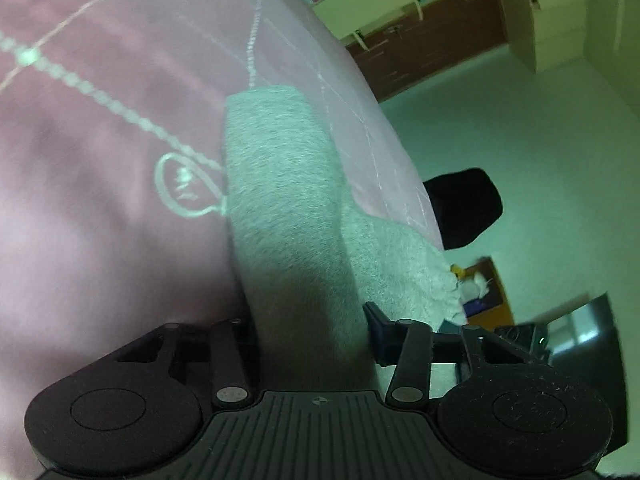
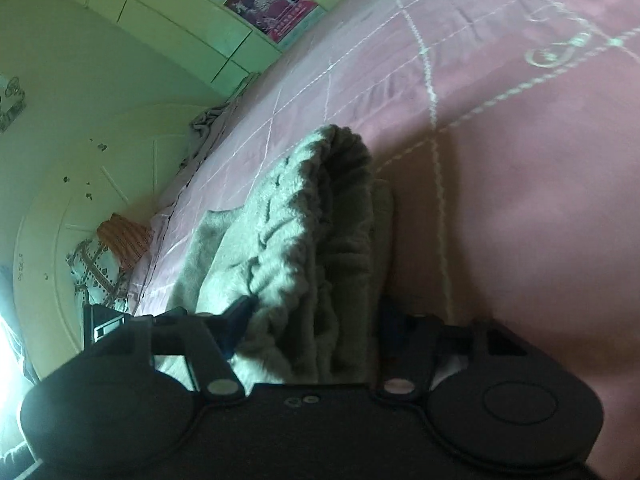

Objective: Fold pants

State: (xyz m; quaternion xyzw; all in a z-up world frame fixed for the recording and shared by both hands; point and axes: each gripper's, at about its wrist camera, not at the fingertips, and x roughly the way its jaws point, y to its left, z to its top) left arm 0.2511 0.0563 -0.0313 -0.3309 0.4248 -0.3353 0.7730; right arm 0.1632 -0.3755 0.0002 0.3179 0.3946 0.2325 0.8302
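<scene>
The grey fleece pants lie on a pink embroidered bedspread. In the left wrist view my left gripper is shut on a folded leg of the pants, which runs from between the fingers out across the bed. In the right wrist view my right gripper is shut on the bunched waistband end of the pants, with the gathered elastic standing up in front of it. The fingertips of both grippers are mostly hidden by cloth.
The bedspread fills most of both views. The bed edge drops to a pale floor with a black object. A patterned pillow and a headboard lie at the left of the right wrist view.
</scene>
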